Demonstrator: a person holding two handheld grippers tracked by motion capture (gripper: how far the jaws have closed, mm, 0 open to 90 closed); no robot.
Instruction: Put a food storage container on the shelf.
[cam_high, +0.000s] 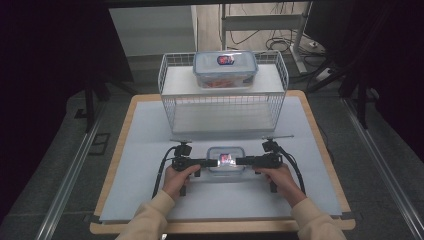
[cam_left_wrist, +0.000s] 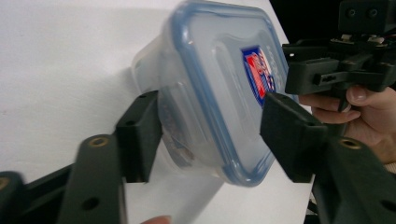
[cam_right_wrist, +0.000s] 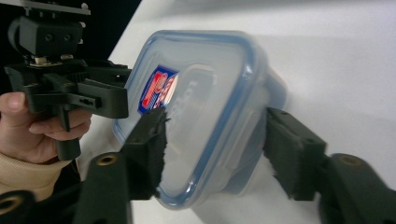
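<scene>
in the high view, a white wire basket (cam_high: 172, 107) stands at the far middle of the tabletop (cam_high: 145, 150), which is wood-edged and covered by a pale sheet. a large clear box with a blue-rimmed lid (cam_high: 225, 69) rests on the basket's upper shelf, with something orange inside. nearer the person, a small clear box (cam_high: 226, 160) of the same kind sits between the two tools. the left tool (cam_high: 212, 162) meets its left end and the right tool (cam_high: 241, 161) its right end, each held by a hand in a cream sleeve. black cables loop back from both tools. dark floor and a metal rail flank the tabletop.

in the left gripper view, the small box (cam_left_wrist: 210, 88) is a rounded rectangle of clear plastic with a blue seal and a red-and-blue label. the black jaws straddle its end, one against the side wall and one over the lid, gripping it. the right tool (cam_left_wrist: 292, 70) shows beyond.

in the right gripper view, the jaws, lined with rough black padding, clamp the box's (cam_right_wrist: 205, 112) other end the same way. the left tool (cam_right_wrist: 122, 100) reaches its far side.
</scene>
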